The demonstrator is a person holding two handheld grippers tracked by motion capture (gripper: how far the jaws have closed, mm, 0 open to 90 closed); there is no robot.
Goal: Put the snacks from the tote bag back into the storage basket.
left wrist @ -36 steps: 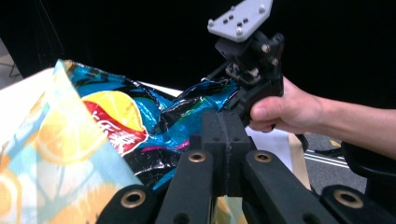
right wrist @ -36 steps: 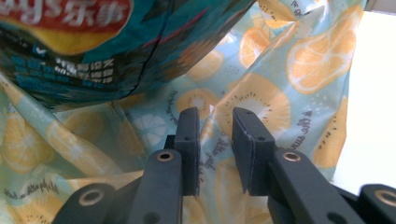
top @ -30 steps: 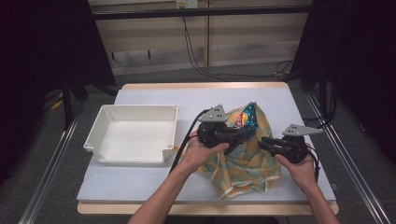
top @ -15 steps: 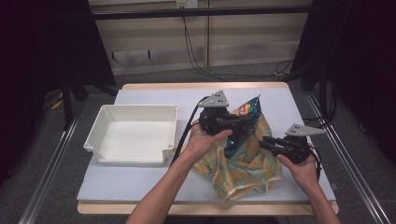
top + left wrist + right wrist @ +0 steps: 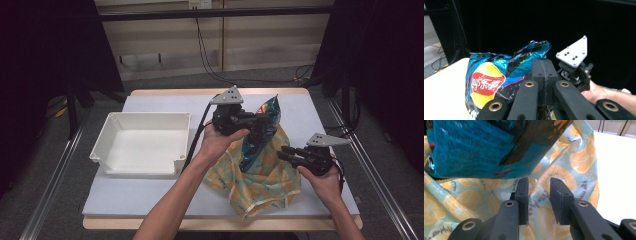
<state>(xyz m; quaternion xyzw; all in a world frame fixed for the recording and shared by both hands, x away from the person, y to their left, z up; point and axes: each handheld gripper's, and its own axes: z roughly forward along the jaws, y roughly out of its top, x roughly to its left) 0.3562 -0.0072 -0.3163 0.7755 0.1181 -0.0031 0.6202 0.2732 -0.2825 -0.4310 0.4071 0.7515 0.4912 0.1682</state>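
Crinkled blue foil crisp bag [image 5: 258, 131] with a red-and-yellow logo, pinched at its upper edge by the left gripper [image 5: 256, 126], fingers [image 5: 545, 75] pressed flat together on the foil. Hangs upright above a pale blue cloth bag printed with orange slices [image 5: 260, 182], lower end seemingly inside the cloth mouth, near the middle of the white-covered bench [image 5: 150, 200]. Judged step: lifting the crisp bag out of the cloth bag. Right gripper [image 5: 286, 152] low beside the cloth, fingers [image 5: 522, 195] partly apart with a fold of printed fabric between them; pads apparently not pressing. Next move likely calls for pinning the cloth down, clearing the foil upward, then carrying it toward the empty white plastic tray [image 5: 142, 145] at the left. Foil creased, glossy, slightly puffed.
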